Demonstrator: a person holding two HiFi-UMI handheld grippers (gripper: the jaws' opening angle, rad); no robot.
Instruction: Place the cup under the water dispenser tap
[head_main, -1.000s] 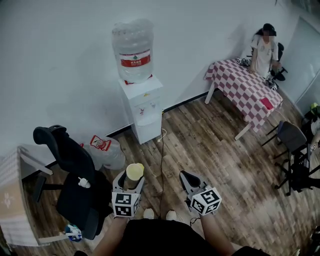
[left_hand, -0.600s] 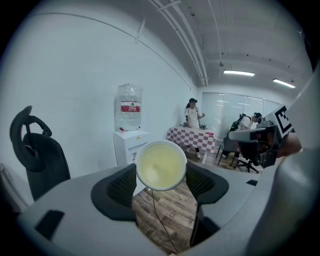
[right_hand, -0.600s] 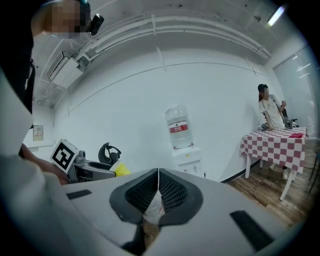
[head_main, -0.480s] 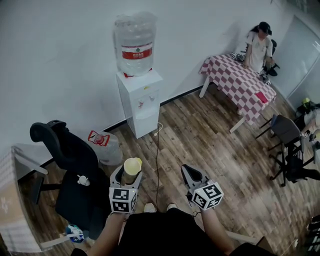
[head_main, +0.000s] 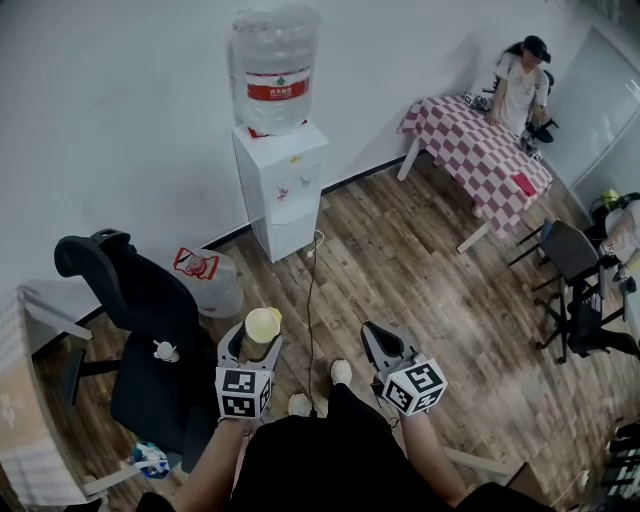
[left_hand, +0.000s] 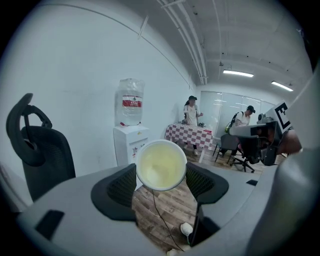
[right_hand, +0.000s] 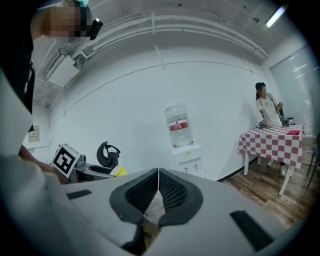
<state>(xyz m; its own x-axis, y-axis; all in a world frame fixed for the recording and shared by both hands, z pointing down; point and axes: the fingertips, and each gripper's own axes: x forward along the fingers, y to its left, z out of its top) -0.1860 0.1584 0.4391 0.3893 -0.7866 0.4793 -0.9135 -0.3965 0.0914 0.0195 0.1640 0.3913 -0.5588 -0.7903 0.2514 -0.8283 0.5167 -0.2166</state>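
A pale yellow paper cup (head_main: 262, 325) (left_hand: 161, 165) stands upright between the jaws of my left gripper (head_main: 252, 341) (left_hand: 161, 181), which is shut on it; I look into its empty mouth. The white water dispenser (head_main: 281, 190) (left_hand: 128, 145) (right_hand: 189, 155) with its big clear bottle (head_main: 274, 68) stands against the wall, well ahead of the cup across the wooden floor. Its taps sit in a recess on the front (head_main: 293, 193). My right gripper (head_main: 377, 343) (right_hand: 158, 194) is shut with nothing in it, held level beside the left one.
A black office chair (head_main: 140, 330) stands at the left, with an empty water bottle (head_main: 210, 283) beside it on the floor. A cable (head_main: 312, 300) runs from the dispenser toward my feet. A checked table (head_main: 480, 155) with a person (head_main: 520, 85) is at the far right, more chairs (head_main: 570, 265) nearby.
Both grippers and the view have moved forward a little toward the dispenser. The cup stays held in the left gripper; the right stays shut.
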